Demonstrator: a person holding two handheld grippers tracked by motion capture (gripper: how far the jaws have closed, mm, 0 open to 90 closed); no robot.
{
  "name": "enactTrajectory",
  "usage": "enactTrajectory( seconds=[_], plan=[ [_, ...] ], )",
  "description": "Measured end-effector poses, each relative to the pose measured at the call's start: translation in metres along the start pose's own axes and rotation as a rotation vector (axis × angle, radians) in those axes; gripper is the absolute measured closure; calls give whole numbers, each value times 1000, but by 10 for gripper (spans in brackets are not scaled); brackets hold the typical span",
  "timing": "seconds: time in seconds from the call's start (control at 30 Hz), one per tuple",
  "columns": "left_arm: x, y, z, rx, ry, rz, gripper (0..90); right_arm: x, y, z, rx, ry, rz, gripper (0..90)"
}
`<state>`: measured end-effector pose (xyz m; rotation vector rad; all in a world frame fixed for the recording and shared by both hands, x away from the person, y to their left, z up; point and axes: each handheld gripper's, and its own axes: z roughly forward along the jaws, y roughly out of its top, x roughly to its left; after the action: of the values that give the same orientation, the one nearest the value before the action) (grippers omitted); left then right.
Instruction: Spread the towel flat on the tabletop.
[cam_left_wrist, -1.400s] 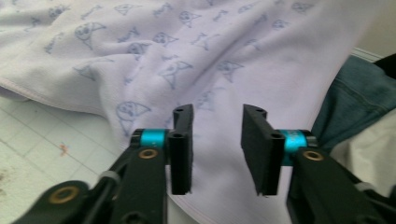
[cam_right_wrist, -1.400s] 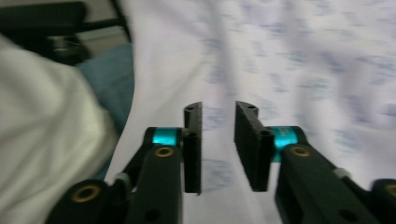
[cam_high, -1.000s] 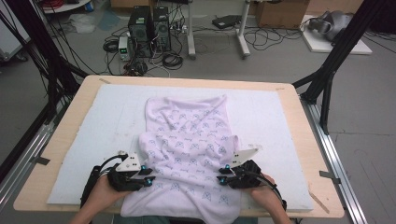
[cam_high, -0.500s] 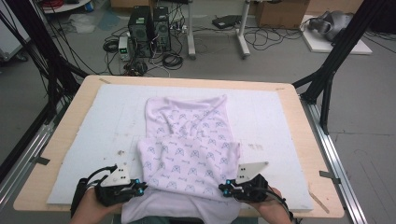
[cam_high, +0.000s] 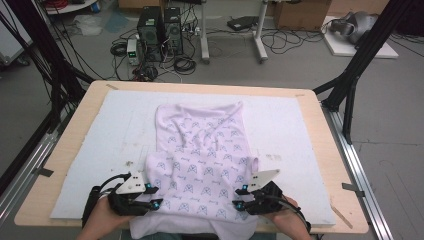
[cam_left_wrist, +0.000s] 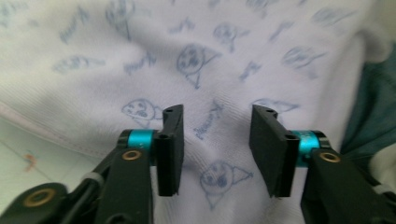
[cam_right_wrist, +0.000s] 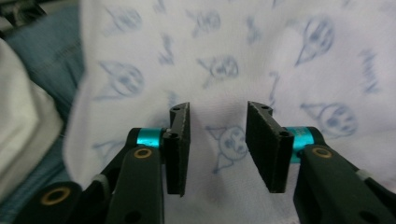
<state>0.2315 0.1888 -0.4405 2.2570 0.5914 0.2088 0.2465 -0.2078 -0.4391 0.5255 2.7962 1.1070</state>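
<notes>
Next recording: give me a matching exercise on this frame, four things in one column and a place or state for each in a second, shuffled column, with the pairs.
Things:
1. white cloth with blue cartoon print
2. left hand-held gripper
3. pale foam mat
4. black computer towers

Places or states:
A. on the floor beyond the table
B. jaws apart over the cloth's near left edge
C. near end folded back on itself
D. covers the wooden tabletop

Pairs: 1-C, 2-B, 3-D, 4-A

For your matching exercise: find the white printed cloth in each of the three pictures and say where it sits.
High view: the cloth lies mid-table on the white mat, its near edge hanging over the front.
Left gripper view: cloth spreads behind the open jaws.
Right gripper view: cloth spreads behind the open jaws.
Shared landmark: its blue face-and-hat print.
</notes>
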Motion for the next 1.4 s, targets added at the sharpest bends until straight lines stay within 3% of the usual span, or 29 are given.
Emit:
enactTrajectory(
  seconds=[0.03, 0.07, 0.1, 0.13, 0.2, 0.27, 0.37, 0.43, 0.5, 0.53, 0.63, 0.7, 0.8, 0.93, 1.0, 1.07, 1.2, 1.33, 1.4],
  plan=[
    [-1, -3, 1, -29, 13, 3, 692, 1, -1, 1, -22, -3, 1, 722],
    [-1, -3, -1, -27, 13, 3, 796, 1, -3, 1, -36, 4, 11, 798],
    [-2, -4, -1, -29, 18, -4, 845, 1, -4, 0, -41, 15, 10, 856],
    [-3, -4, -2, -20, 25, -4, 869, 3, -5, 0, -41, 16, 6, 866],
    [-8, -3, -6, 2, 29, 16, 877, 6, -5, -1, -40, 26, -2, 874],
    [-15, -5, -13, 6, 5, 17, 878, 13, -5, -3, -35, 54, -17, 876],
    [-34, -6, -32, -24, -51, 19, 878, 27, -5, -14, -54, 114, -34, 876],
    [-45, -2, -44, -48, -69, 44, 869, 35, -4, -28, -92, 154, -43, 844],
    [-50, 5, -54, -76, -58, 47, 742, 37, 0, -42, -146, 162, -39, 752],
    [-48, 8, -56, -79, -41, 57, 686, 35, 3, -48, -151, 124, -39, 721],
    [-35, 17, -50, -94, 11, 68, 653, 20, 12, -47, -130, 28, -39, 657],
    [-22, 19, -38, -93, 35, 69, 647, 9, 13, -39, -113, 7, -13, 633],
    [-2, 16, -14, -76, 53, 37, 629, -8, 11, -18, -84, -29, 6, 606],
    [10, 10, 9, -11, 54, 11, 622, -15, 6, 6, -20, -21, 28, 643],
    [11, 7, 11, -30, 39, 4, 679, -15, 3, 7, -44, -27, 21, 740],
    [10, 7, 10, -29, 38, 2, 855, -14, 2, 6, -48, -7, 25, 839],
    [3, 5, 3, -29, 50, 13, 882, -11, 3, 5, -46, 15, 11, 872],
    [-8, 0, -16, -62, 42, 10, 883, 1, 2, -6, -85, 49, 7, 873],
    [-20, -1, -29, -80, 24, 14, 883, 10, 1, -15, -93, 66, -11, 873]
  ],
)
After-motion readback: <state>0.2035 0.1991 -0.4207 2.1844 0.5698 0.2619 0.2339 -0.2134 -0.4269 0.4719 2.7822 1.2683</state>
